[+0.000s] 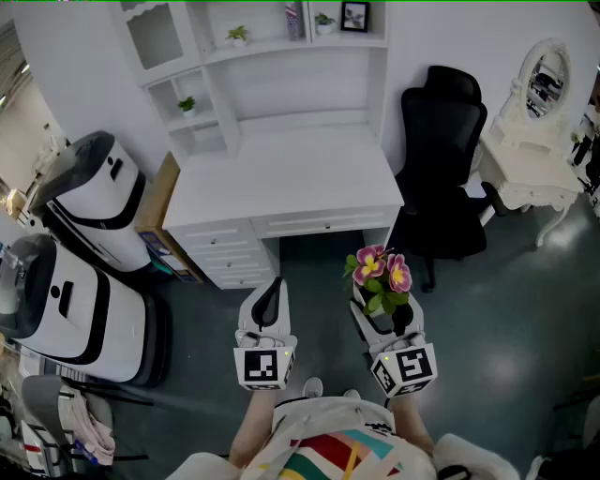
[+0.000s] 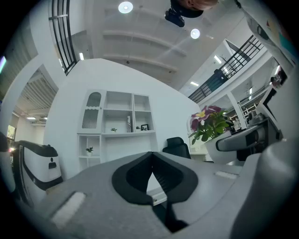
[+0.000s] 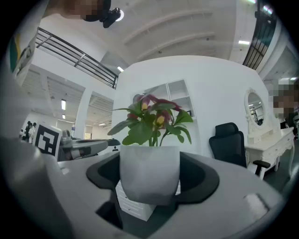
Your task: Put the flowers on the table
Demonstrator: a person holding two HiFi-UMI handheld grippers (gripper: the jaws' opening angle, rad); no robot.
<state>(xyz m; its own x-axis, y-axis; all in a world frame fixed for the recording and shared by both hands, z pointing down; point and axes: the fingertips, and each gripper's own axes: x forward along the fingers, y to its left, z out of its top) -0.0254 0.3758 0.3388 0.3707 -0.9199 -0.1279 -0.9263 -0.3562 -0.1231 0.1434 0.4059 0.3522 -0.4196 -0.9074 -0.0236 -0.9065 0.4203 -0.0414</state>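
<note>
There are two grippers, the left gripper (image 1: 272,289) and the right gripper (image 1: 383,315), one pot of flowers (image 1: 380,270), one white desk (image 1: 291,183), one black chair (image 1: 442,173), two white machines (image 1: 94,192) and one oval mirror (image 1: 547,75).

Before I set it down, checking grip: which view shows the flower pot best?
Right gripper view: the flower pot is centred, gripped between the jaws. Head view: mainly blooms from above. Left gripper view: small, at right.

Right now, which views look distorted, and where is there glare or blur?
Head view: dim, bluish, but sharp, flowers clear. Left gripper view: fisheye bends straight lines, corners black, ceiling lamp glares. Right gripper view: same fisheye, white pot without glare.
</note>
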